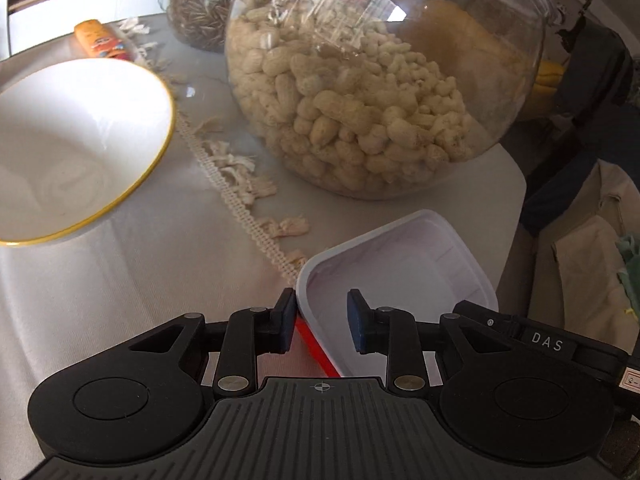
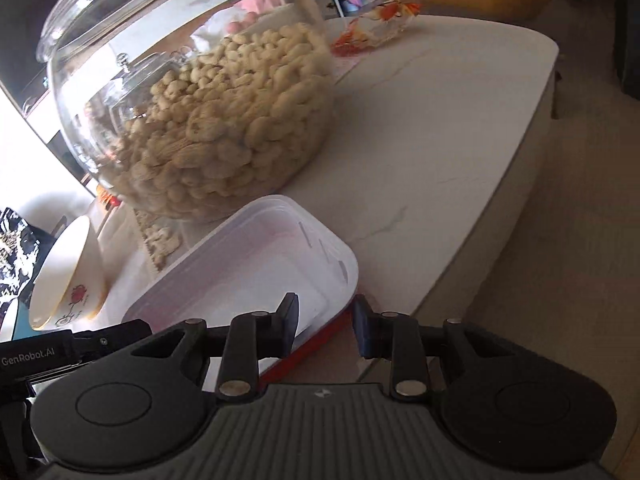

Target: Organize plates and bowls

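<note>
A white rectangular plastic container [image 1: 400, 264] with a red base edge sits near the table's front right corner. My left gripper [image 1: 322, 322] is open, its jaws straddling the container's near left wall. My right gripper [image 2: 326, 326] is open, straddling the container's [image 2: 256, 276] near right corner. A white bowl with a yellow rim [image 1: 72, 148] stands on the cloth to the left; in the right wrist view it [image 2: 68, 276] shows a red drawing on its side.
A large round glass jar of peanuts [image 1: 360, 92] stands just behind the container, also in the right wrist view [image 2: 200, 120]. A second jar with dark seeds [image 1: 196, 12] is behind it. An orange packet [image 1: 102, 38] lies far left. The table edge [image 2: 500, 200] curves at right.
</note>
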Available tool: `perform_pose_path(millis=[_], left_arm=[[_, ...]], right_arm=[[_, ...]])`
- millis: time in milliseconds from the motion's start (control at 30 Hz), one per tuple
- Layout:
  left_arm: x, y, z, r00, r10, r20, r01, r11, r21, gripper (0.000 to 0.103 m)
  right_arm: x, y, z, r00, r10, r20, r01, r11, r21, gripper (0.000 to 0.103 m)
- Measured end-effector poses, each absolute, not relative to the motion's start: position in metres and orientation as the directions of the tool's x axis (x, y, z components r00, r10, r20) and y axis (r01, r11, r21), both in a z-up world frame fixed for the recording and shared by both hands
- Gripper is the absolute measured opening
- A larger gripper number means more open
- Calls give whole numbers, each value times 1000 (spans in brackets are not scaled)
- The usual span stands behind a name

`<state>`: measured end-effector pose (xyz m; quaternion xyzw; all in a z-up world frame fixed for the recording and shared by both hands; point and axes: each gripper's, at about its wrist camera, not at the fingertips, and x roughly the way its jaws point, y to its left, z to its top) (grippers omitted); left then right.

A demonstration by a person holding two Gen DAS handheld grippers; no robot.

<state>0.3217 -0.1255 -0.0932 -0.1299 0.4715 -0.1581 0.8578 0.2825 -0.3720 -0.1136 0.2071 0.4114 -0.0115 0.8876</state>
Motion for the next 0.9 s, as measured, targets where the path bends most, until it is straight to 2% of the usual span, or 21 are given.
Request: perform_pose_path(millis=[133, 267, 433, 567, 667, 767, 900], left_arm=[[328, -131, -91, 518, -336, -787, 128, 940, -317, 30], [320, -120, -87, 536, -307, -787, 110, 949, -295, 31], [296, -82, -75, 569, -315, -759, 64, 938, -341, 31], [262, -15, -62, 649, -324, -688, -72, 874, -481, 31], [253, 30, -57, 704, -274, -655, -179, 824, -537, 31], [262, 58, -55, 722, -201, -662, -253, 814, -523, 31], [292, 72, -62, 714, -183, -676, -283, 807, -518, 31]], right_arm=[[279, -375, -111, 685, 131, -716, 201, 912, 359, 29], [272, -371, -100, 732, 52, -679, 207, 933, 295, 30], [261, -348, -72, 815, -24, -579, 169, 965, 198, 31], [268, -307, -53, 845, 106, -523, 4, 979, 205, 49], [285, -265, -48, 815, 251, -523, -148, 962, 231, 49], [313, -227, -45, 742, 376, -556, -256, 924, 284, 49], [352, -181, -44, 699, 394, -597, -316, 919, 236, 49]])
